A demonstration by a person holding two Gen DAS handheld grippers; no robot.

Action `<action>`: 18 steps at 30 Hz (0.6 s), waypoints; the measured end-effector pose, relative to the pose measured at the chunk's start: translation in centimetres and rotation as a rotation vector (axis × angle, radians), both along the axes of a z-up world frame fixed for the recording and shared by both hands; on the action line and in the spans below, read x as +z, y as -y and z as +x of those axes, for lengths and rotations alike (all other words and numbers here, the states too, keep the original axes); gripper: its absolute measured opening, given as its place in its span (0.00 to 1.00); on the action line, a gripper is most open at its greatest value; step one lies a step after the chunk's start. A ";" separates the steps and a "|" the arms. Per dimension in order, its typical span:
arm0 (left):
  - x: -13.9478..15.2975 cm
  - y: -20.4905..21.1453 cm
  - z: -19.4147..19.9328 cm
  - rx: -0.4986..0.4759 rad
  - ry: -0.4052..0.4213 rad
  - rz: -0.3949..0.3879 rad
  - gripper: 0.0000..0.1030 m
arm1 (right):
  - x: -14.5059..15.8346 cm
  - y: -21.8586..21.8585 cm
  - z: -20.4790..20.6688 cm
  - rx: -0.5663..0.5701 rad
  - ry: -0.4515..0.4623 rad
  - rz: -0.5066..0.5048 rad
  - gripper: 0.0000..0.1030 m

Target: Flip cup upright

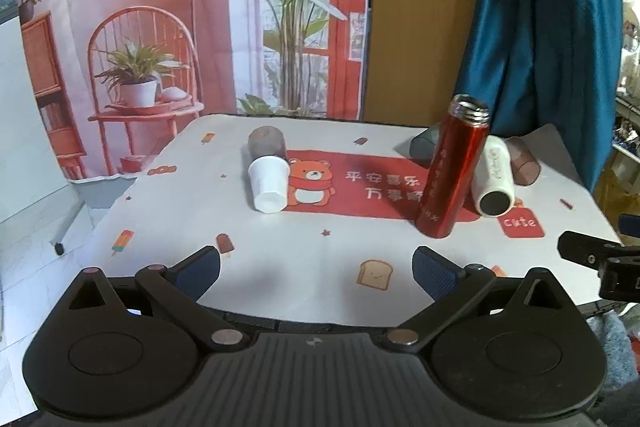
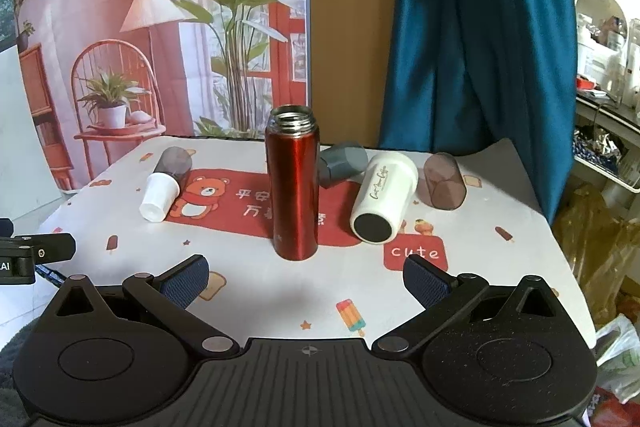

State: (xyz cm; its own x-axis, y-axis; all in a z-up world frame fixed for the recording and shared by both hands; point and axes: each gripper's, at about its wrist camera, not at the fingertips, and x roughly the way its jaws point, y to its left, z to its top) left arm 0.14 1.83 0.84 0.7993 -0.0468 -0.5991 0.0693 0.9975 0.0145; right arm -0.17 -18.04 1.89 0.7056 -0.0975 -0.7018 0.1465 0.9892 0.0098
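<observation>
Both tools hang over the near edge of the table (image 2: 500,187), each with its blue-padded fingers spread wide and nothing between them. The left tool (image 1: 316,269) sits toward the left half of the table, and the right tool (image 2: 306,277) points almost straight at the red flask (image 2: 295,187).

That flask stands upright just beyond the right tool's fingers, its threaded steel mouth open at the top and its base on the red panel of the printed cloth (image 2: 240,259).

Just right of it, the white cup with script lettering (image 2: 384,195) lies on its side, dark base turned toward the near edge, mouth pointing away. Behind the flask and cup a grey cup (image 2: 344,163) lies tipped over, and to the right of the white cup a smoky brown translucent cup (image 2: 444,181) lies on its side too.

Over on the left side, well apart from that group, a small white cup (image 1: 269,185) lies on its side beside the cloth's bear picture, with a dark translucent cup (image 1: 267,143) touching its far end.

A blue curtain (image 2: 476,27) hangs behind the table's far right corner.
</observation>
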 end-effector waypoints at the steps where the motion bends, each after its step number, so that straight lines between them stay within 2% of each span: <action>1: -0.1 0.0 0.1 0.006 -0.005 0.005 1.00 | -0.1 0.0 0.0 -0.001 -0.003 0.001 1.00; 12: -0.4 -0.3 -0.1 0.014 -0.004 0.033 1.00 | -0.8 -0.2 0.0 -0.005 -0.017 0.003 1.00; 18: -0.5 -0.5 0.0 0.017 -0.014 0.014 1.00 | -0.8 -0.1 0.1 -0.005 -0.018 0.009 1.00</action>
